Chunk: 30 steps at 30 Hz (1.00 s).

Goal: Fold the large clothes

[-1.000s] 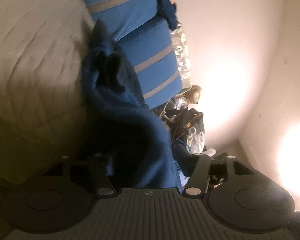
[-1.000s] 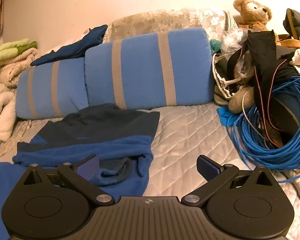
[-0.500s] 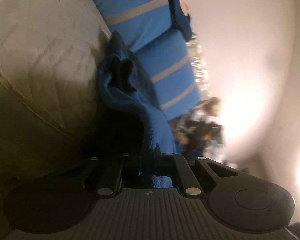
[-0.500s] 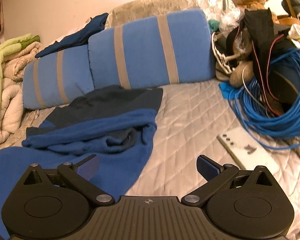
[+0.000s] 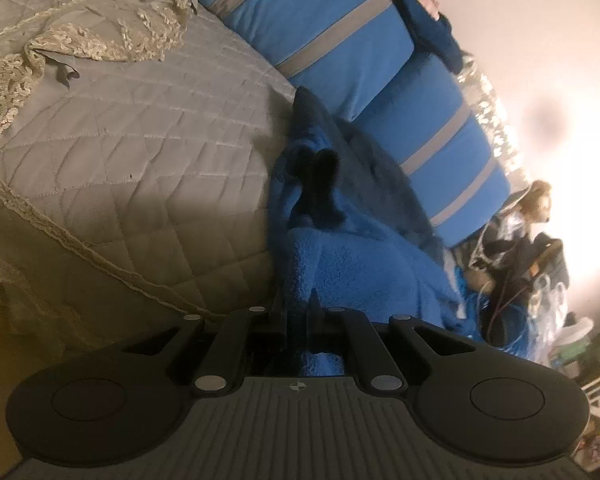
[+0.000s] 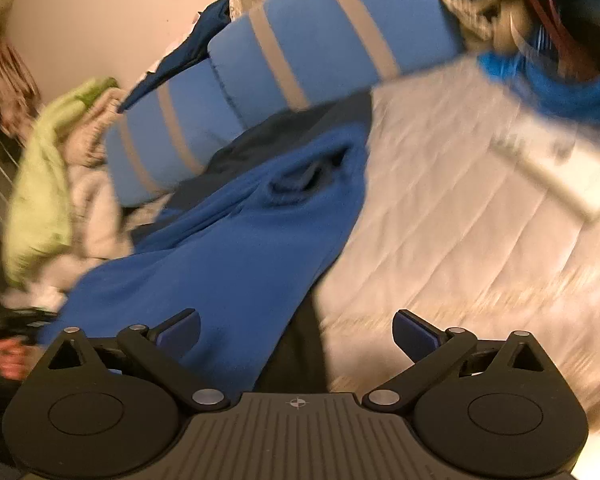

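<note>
Left wrist view: the left gripper has its jaws pinched together on a fold of the blue fleece garment, which runs from the jaws toward 12 o'clock across the quilted bedspread. The garment's darker navy part lies against the blue striped bolster at 1 o'clock. A lace-edged cover lies crumpled at 10 o'clock, and a teddy bear sits among clutter at 3 o'clock.

Right wrist view, blurred: the right gripper has its jaws spread wide with nothing pressed between them. The blue fleece garment stretches from 12 o'clock toward 8 o'clock, passing beneath the left finger. A green blanket is piled at 9 o'clock, and a white flat object lies on the bedspread at 2 o'clock.
</note>
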{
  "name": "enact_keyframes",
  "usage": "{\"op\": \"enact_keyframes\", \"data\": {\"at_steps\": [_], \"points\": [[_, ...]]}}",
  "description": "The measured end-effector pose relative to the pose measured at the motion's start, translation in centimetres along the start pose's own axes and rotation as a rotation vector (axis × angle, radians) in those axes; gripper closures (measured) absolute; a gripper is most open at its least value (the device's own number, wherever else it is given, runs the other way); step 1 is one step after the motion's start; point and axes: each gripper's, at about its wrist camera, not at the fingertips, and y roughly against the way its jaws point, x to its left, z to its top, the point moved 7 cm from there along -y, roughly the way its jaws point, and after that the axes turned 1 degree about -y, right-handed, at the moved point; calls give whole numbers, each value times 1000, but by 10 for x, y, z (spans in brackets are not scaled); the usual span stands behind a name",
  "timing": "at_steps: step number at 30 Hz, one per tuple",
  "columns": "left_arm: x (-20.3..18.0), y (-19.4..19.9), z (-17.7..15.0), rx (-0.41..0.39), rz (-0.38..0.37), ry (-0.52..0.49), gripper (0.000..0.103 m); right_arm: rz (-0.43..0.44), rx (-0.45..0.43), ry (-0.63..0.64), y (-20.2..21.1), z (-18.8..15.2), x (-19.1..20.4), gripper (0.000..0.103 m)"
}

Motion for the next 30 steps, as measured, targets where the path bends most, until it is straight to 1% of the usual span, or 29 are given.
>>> {"op": "enact_keyframes", "data": {"at_steps": [1, 3, 4, 5, 6, 7, 8, 9, 10, 11, 12, 13, 14, 17, 18, 23, 30], "points": [[0, -2, 0, 5, 4, 0, 95, 38, 13, -30, -3, -6, -2, 5], [1, -5, -1, 13, -1, -1, 95, 134, 46, -82, -8, -20, -4, 13], [2, -5, 0, 16, -6, -2, 95, 175, 59, -105, -10, -27, -4, 15], [4, -4, -1, 20, -12, -2, 95, 222, 73, -131, -12, -35, -4, 22], [4, -3, -2, 21, -20, 2, 95, 256, 81, -149, -13, -41, -3, 32], [5, -2, -3, 20, -29, 7, 95, 296, 87, -168, -14, -48, -1, 36], [5, -1, -4, 18, -39, 15, 95, 329, 87, -182, -13, -53, 2, 44], [6, 1, -5, 14, -50, 21, 95, 360, 86, -191, -12, -57, 5, 47], [6, 4, -6, 9, -62, 28, 95, 363, 78, -190, -9, -60, 7, 50], [5, 7, -7, 2, -77, 39, 95, 363, 74, -186, -6, -62, 10, 62], [5, 11, -8, -5, -89, 45, 95, 355, 72, -194, -3, -63, 11, 79], [4, 15, -9, -10, -102, 48, 95, 349, 70, -206, 0, -64, 12, 87], [2, 20, -11, -21, -119, 49, 95, 353, 65, -213, 5, -64, 14, 92], [-8, 36, -14, -53, -183, 57, 95, 324, 17, -176, 24, -56, 26, 94], [-12, 41, -14, -65, -195, 56, 95, 321, -5, -166, 30, -50, 30, 95], [-36, 51, -15, -113, -238, 46, 96, 329, -114, -110, 62, -15, 57, 95], [-61, 60, -2, -177, -262, 6, 96, 316, -214, -57, 79, 31, 77, 96]]}}
